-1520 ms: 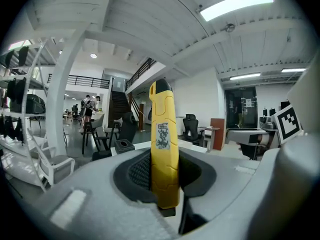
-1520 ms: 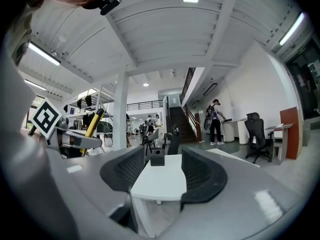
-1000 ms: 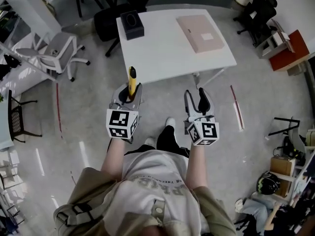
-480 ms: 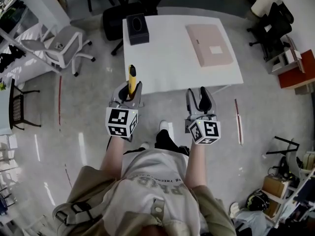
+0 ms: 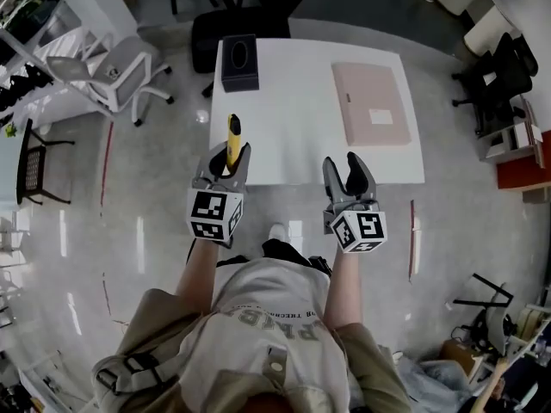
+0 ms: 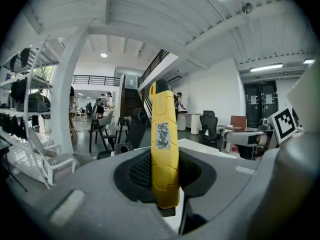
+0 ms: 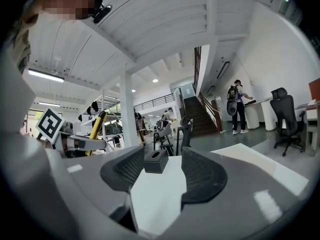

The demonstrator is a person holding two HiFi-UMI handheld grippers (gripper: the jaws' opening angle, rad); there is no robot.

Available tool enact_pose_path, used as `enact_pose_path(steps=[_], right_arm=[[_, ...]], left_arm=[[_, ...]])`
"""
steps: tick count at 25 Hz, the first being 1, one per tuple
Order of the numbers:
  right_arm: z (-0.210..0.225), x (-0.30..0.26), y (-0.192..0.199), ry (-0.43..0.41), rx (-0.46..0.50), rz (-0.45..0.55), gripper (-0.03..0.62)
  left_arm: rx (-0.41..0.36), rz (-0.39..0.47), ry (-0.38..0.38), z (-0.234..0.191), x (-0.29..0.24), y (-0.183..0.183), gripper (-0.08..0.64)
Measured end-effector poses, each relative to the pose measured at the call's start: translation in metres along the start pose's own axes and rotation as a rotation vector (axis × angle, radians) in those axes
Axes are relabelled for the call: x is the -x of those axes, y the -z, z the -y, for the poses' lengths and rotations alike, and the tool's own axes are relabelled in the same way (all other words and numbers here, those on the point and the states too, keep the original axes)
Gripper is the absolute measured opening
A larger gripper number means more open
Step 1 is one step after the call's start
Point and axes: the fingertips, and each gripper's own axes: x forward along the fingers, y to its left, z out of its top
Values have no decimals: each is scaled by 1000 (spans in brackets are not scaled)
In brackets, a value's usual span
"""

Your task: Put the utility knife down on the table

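My left gripper [image 5: 228, 155] is shut on a yellow utility knife [image 5: 232, 137], whose tip sticks out forward over the near left edge of the white table [image 5: 301, 110]. In the left gripper view the utility knife [image 6: 164, 149] stands upright between the dark pads, a printed label on its side. My right gripper [image 5: 349, 169] is open and holds nothing, its fingertips at the table's near edge. In the right gripper view the right gripper [image 7: 157, 176] frames the white tabletop [image 7: 160, 194], and the knife [image 7: 97, 125] shows at the left.
A dark tissue box [image 5: 239, 62] sits at the table's far left corner, a flat pink box [image 5: 376, 101] on its right half. A black office chair [image 5: 237, 20] stands behind the table, a white chair [image 5: 116, 67] to the left. People stand far off in the hall.
The table has come closer in the head view as the person walked toward it. Both grippers now reach its near edge. The jaws and the grip on the knife look unchanged.
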Motion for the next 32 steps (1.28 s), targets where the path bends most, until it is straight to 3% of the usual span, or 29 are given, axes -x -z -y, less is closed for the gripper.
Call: enact_pose_path(steps=[5, 15, 26, 32], right_arm=[[25, -16, 1, -46, -5, -19, 209], [51, -41, 21, -48, -65, -63, 209], [60, -85, 29, 31, -82, -62, 209], [53, -111, 22, 13, -52, -50, 209]], left_arm=[[19, 6, -36, 5, -24, -8, 81], [30, -71, -54, -2, -53, 11, 81], [-1, -94, 57, -30, -106, 11, 81], [-33, -106, 142, -44, -131, 4, 81]])
